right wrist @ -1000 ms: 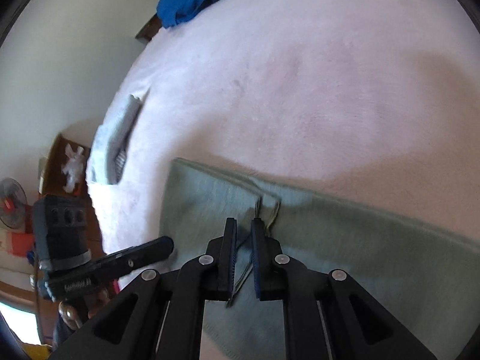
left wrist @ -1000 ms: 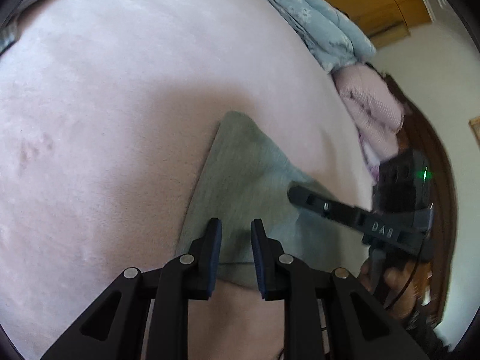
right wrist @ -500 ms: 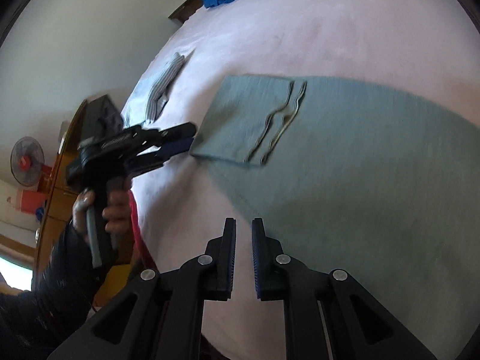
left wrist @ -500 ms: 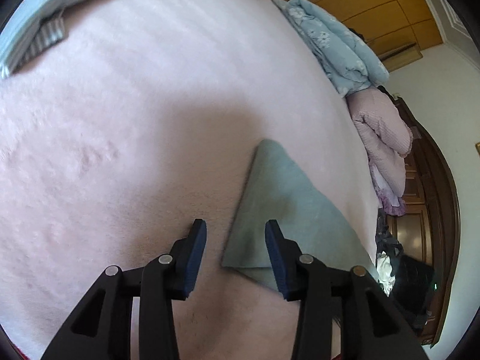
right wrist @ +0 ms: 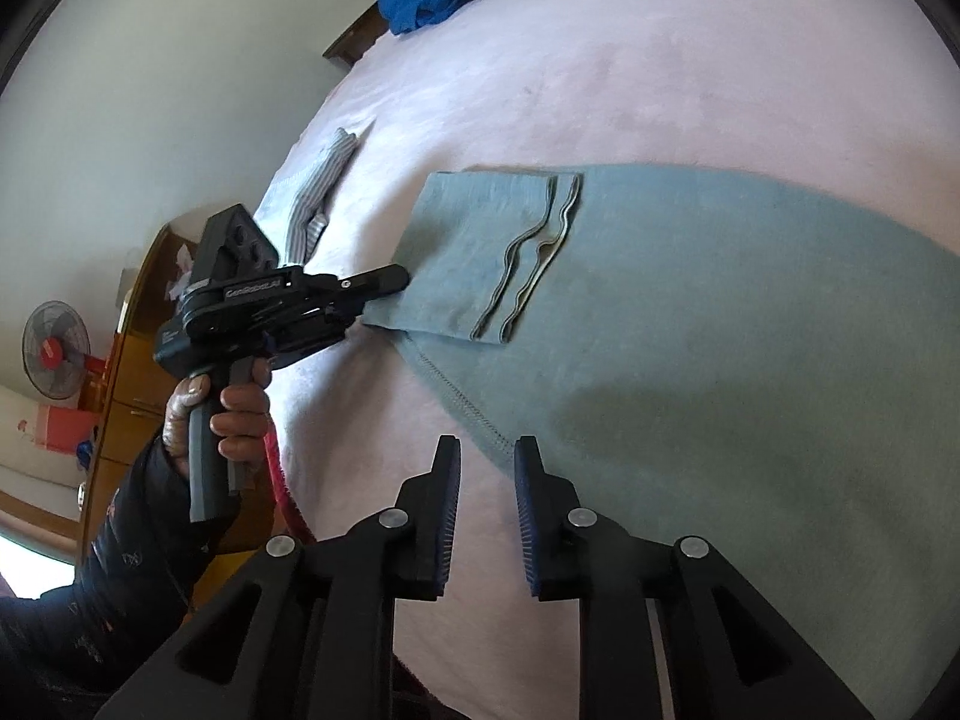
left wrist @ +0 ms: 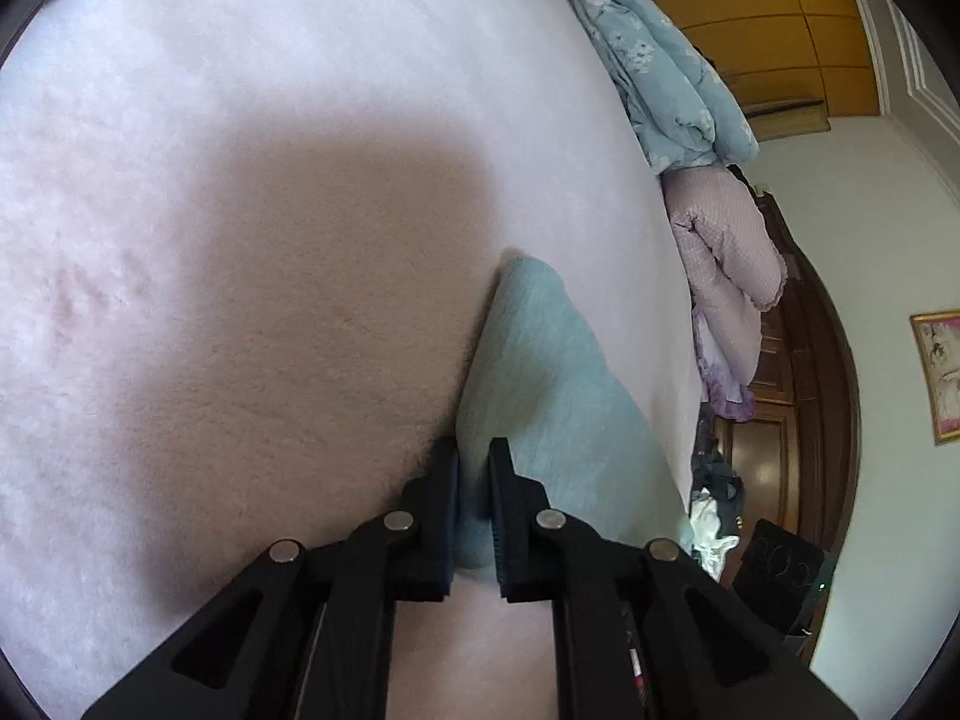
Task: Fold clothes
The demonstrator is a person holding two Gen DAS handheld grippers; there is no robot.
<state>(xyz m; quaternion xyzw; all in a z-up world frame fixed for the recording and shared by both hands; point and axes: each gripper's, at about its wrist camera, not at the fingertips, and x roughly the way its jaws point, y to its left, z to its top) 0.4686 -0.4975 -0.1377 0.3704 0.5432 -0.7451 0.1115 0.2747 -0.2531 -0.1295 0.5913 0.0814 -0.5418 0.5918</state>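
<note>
Pink bed (right wrist: pixel 690 78) holds a teal garment (right wrist: pixel 750 312), soft, light and limp. Left gripper (left wrist: pixel 474 480) is clamped on its folded near-left corner. Right gripper (right wrist: pixel 487 468) hovers over the near hem, jaws opening, nothing between them; that stitched hem looks a good hold.

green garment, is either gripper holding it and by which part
The left gripper is shut on the green garment, pinching the corner of its folded flap. The right gripper, jaws opening, holds nothing.

The left gripper (right wrist: pixel 384 294) carries the white lettering "GenRobot.AI" along its black body, seen from the right wrist; nothing else is legible.
</note>
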